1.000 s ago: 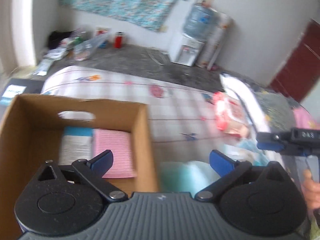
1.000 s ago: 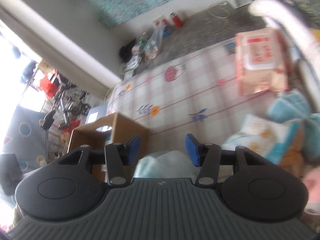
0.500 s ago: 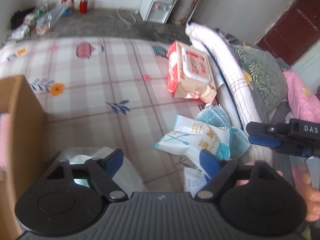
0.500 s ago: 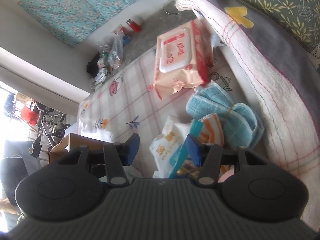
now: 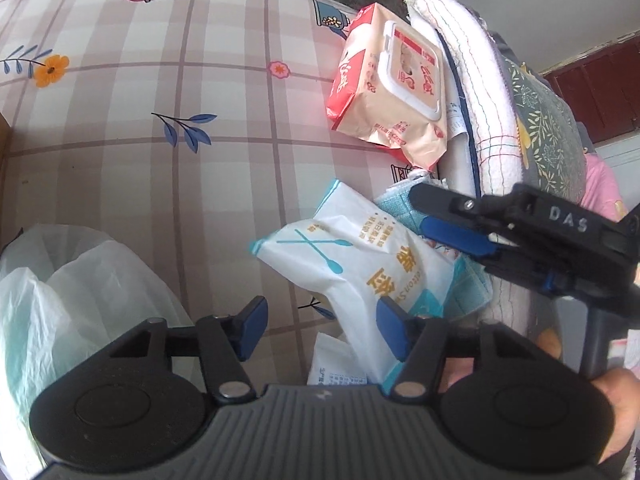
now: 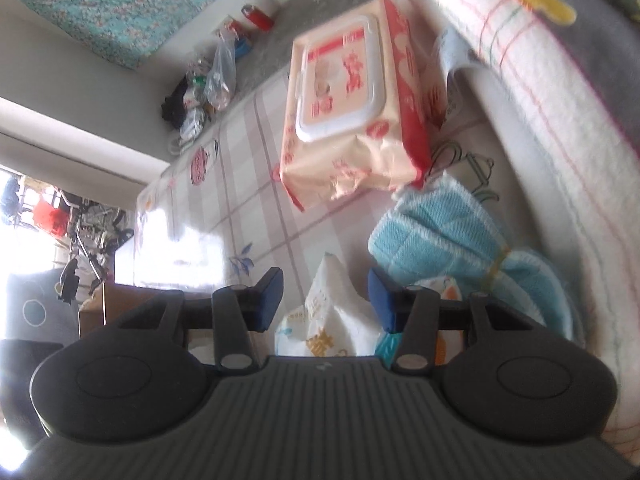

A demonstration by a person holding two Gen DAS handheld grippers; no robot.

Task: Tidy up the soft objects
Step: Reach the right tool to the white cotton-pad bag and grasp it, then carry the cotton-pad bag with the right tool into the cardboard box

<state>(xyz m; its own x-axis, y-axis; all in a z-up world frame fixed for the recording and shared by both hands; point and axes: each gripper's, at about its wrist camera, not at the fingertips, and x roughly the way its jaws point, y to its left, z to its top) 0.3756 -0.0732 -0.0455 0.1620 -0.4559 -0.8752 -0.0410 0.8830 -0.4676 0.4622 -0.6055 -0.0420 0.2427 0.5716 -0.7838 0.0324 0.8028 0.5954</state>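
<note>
Both tools are down over the white tissue pack (image 5: 352, 264) on the checked bed sheet (image 5: 160, 120). Left tool (image 5: 320, 330) is closing, pads spread either side of the pack. Right tool (image 6: 326, 300) is narrowing too, the pack between its pads, beside the blue towel (image 6: 432, 236).

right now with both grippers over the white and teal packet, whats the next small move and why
Probably ease the left gripper down so its closing jaws take the white and teal plastic packet. Only one blue pad sits against the packet's near end, nothing is gripped yet, and the right gripper, jaws also closing, straddles the other end.
</note>
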